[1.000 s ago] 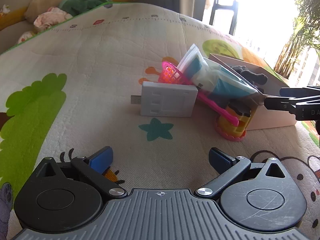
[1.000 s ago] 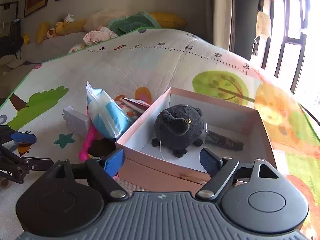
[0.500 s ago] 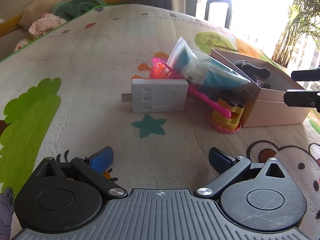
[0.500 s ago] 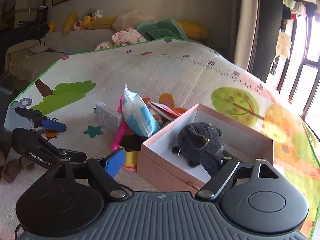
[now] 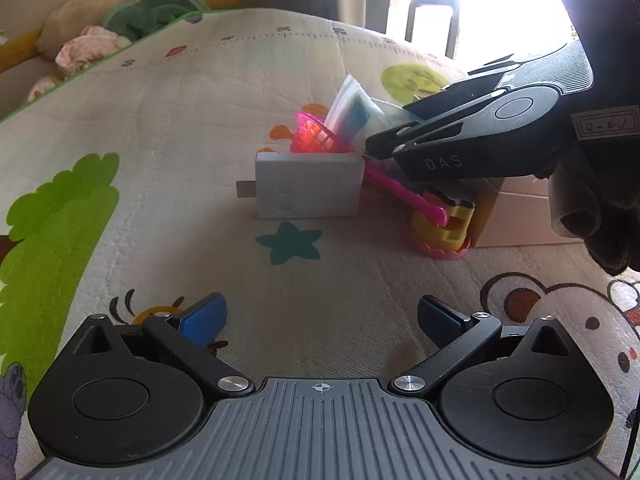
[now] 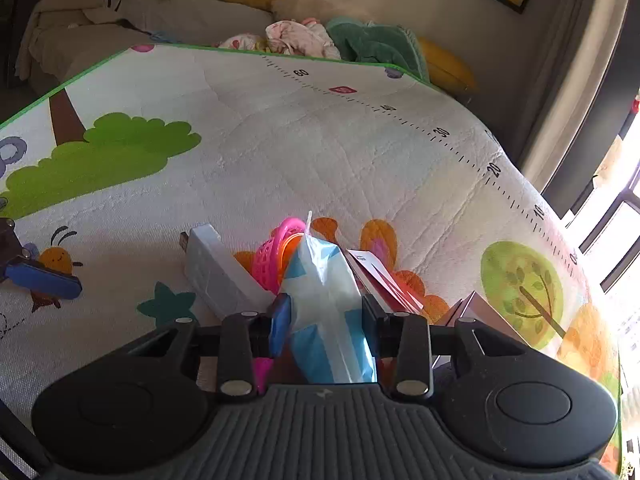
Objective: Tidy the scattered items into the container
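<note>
Right gripper (image 6: 326, 316) — its jaws have just been closing, and the blue-and-white packet (image 6: 328, 304) now stands between them, both pads pressed on its sides. The packet is upright, its sealed top edge pointing away from the camera.

Left gripper (image 5: 320, 316) hangs above the play mat (image 5: 200, 120), jaws apart, nothing between them.

The loose things sit in one cluster, well in from the mat's green-trimmed far edge:
- White flat box (image 5: 308, 184) with a small plug at its left end, lying on the mat just beyond a teal star print (image 5: 289, 242).
- Pink toy basket (image 5: 314, 134) behind the white box, touching the packet; a pink handle (image 5: 404, 194) runs from there down onto a yellow toy on a pink base (image 5: 442, 228).
- Red-and-white card (image 6: 380, 276) just right of the packet.
- Pink cardboard container (image 5: 520, 216) right of the yellow toy — mostly hidden by the right gripper in the left wrist view, so its contents cannot be told.

Past the mat's far edge lie cushions and soft toys (image 6: 340, 36).
</note>
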`<state>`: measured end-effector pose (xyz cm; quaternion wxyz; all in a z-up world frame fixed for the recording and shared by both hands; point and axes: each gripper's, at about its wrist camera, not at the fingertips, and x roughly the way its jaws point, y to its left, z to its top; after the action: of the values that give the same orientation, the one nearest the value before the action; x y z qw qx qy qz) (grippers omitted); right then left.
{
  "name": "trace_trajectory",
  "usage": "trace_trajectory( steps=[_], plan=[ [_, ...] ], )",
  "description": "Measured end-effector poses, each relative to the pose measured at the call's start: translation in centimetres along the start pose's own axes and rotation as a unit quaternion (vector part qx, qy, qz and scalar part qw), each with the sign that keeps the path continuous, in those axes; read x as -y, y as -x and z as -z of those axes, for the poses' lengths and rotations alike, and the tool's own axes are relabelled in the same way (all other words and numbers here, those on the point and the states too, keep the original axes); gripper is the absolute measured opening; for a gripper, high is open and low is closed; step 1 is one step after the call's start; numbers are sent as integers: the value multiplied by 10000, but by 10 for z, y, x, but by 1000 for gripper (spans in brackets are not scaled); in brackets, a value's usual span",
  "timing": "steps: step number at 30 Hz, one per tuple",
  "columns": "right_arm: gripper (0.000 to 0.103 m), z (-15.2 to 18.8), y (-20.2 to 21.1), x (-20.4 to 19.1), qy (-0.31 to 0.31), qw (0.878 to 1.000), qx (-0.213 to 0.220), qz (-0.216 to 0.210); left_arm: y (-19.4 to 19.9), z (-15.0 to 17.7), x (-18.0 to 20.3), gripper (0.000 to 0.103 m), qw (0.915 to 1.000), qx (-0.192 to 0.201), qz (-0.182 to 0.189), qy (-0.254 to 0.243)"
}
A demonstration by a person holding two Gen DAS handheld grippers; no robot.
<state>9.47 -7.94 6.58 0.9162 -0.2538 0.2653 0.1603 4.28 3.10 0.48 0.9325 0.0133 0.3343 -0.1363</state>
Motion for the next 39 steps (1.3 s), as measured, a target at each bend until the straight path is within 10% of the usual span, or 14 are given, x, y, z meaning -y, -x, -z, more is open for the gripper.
trace_trajectory(
  steps=[3, 16, 23, 30, 39],
  plan=[
    [12, 0, 26, 10, -356, 9989, 291, 14, 0, 0, -1, 103, 10000, 19, 32, 43],
    [8, 76, 116, 48, -1611, 9852, 303, -498, -2, -1, 10, 103, 9997, -88, -176, -171],
    [46, 97, 114, 16, -1196, 9911, 465, -358, 10, 0, -7, 103, 9994, 8, 293, 201],
    [35, 83, 90, -16, 6, 9970, 654, 416, 36, -9, -22, 103, 9983, 257, -366, 361],
    [38, 24, 31, 7, 341, 9965, -22, -759, 51, -9, -26, 103, 9982, 379, 138, 453]
  ],
)
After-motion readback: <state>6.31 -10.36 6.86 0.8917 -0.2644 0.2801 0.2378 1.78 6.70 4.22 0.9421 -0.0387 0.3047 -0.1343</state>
